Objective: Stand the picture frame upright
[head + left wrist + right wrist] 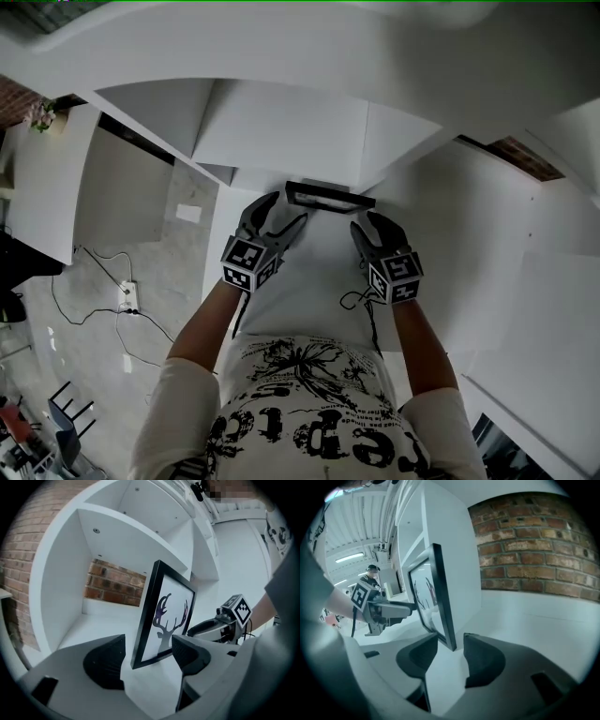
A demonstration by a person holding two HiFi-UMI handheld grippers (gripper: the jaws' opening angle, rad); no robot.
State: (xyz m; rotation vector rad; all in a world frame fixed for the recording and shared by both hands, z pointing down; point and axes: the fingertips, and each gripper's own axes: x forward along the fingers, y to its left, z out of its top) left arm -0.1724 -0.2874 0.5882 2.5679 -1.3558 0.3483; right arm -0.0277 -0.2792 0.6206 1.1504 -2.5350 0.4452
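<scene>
A black picture frame (328,195) with a deer-antler print stands upright on the white shelf (309,272), at the mouth of a cubby. My left gripper (286,214) is at its left end and my right gripper (366,223) at its right end. In the left gripper view the frame (166,616) has its lower corner between the wide jaws of the left gripper (147,656), with gaps on both sides. In the right gripper view the frame's edge (439,597) sits between the jaws of the right gripper (450,651), and neither pad touches it. Both grippers are open.
White cubby walls (89,555) and dividers close in behind and beside the frame. A brick wall (534,541) shows through the open back. On the floor at the left lie a power strip (128,296) and a cable. A thin black cord (356,298) hangs by the right gripper.
</scene>
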